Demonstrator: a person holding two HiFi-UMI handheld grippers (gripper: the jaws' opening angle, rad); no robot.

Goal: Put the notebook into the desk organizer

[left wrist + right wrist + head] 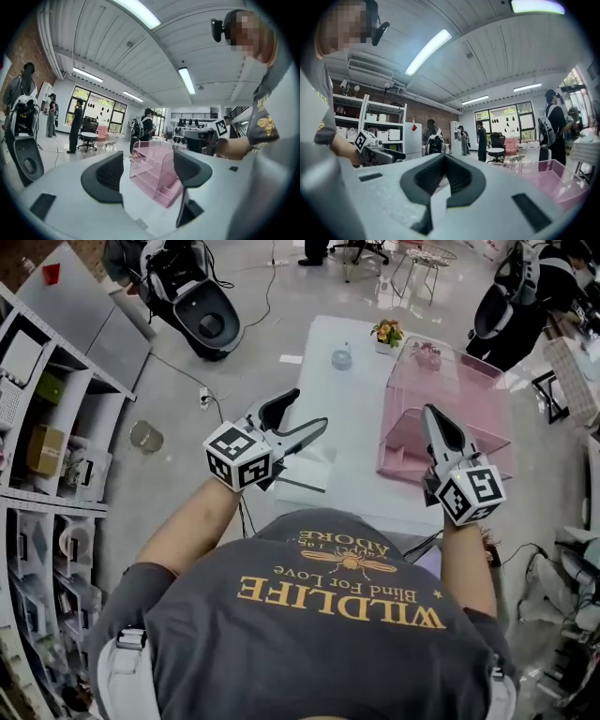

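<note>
The left gripper [309, 409] hangs over the near-left part of the long white surface [349, 418], its two dark jaws spread wide with nothing between them. In the left gripper view [150, 165] the gap between the jaws frames the translucent pink plastic desk organizer [157, 176], which stands farther off on the surface, untouched.

The right gripper [433, 414] is held at the near edge of that organizer [450, 395]. Its jaws are pressed together at the tips and pinch nothing, as the right gripper view [446, 159] shows plainly. From there a pink wall of the organizer [562, 183] appears low on the right.

The flat white notebook [311, 468] lies at the near-left corner of the surface, just below the left gripper and well apart from the organizer. It is pale against the pale top, so its edges are hard to trace. Neither gripper touches it.

At the far end of the surface stand a small potted plant with yellow and orange flowers [387, 332] and, just beside it to the left, a clear round glass vessel [342, 358]. A white open shelving rack [66, 409] holding boxes runs along the floor at the person's left.
</note>
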